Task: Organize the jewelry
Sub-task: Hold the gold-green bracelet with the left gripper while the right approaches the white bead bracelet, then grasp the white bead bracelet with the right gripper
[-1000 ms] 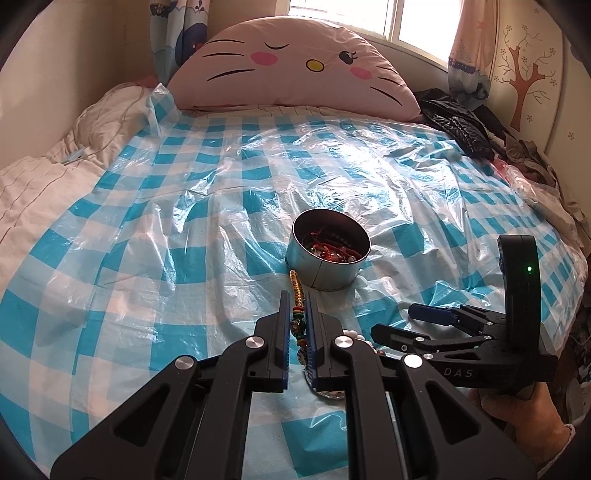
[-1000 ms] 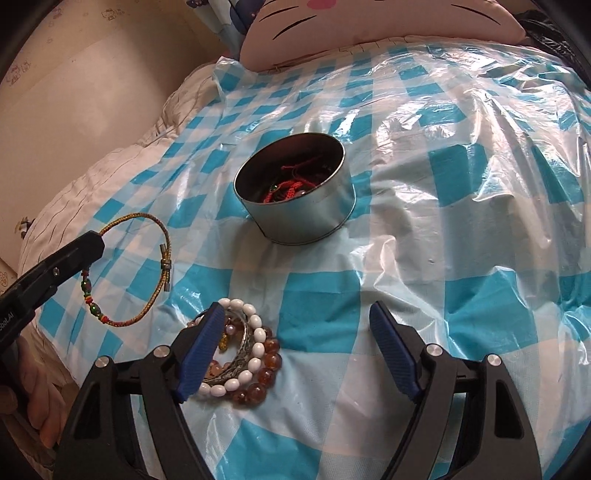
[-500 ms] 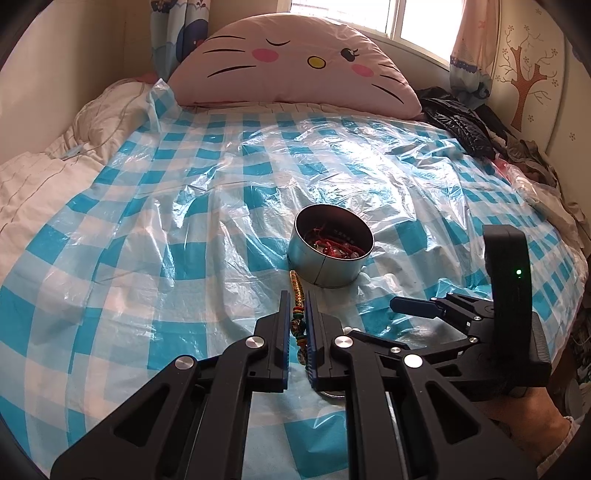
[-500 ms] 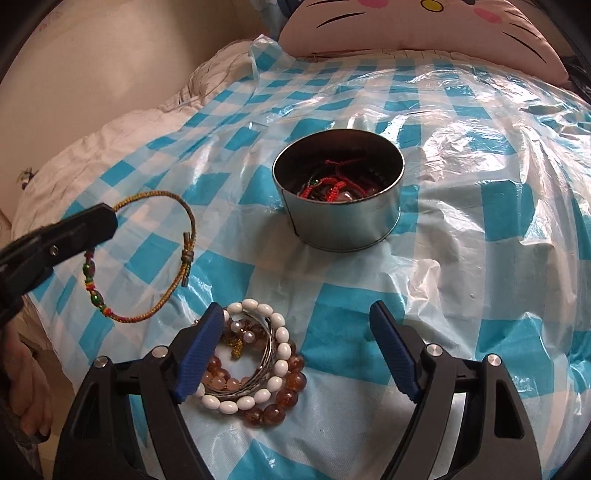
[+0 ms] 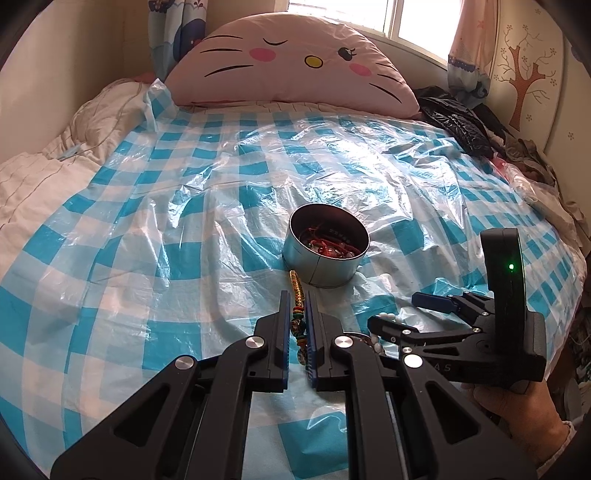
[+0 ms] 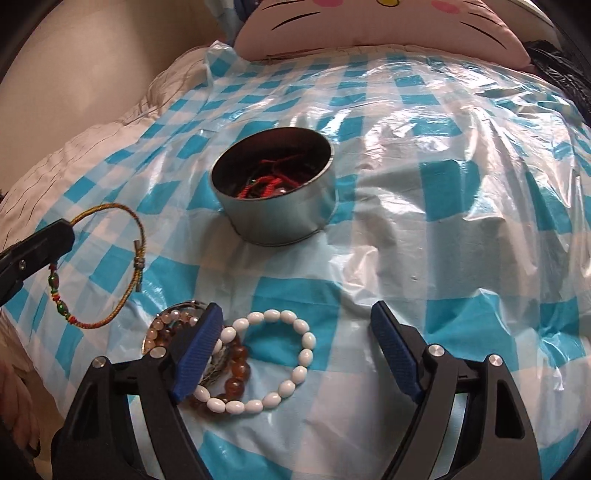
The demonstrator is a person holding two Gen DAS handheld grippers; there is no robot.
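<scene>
The right gripper (image 6: pixel 297 354) is now lower and closer over the pile of bracelets. The white bead bracelet (image 6: pixel 273 360), before bunched on the amber beads (image 6: pixel 236 369), now lies spread as an open ring between its fingers.

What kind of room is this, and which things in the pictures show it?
Most likely a bedroom. The work surface is a bed with a checked plastic sheet spread on it, a cat-face pillow lies at its head, and a curtained window is behind.
</scene>
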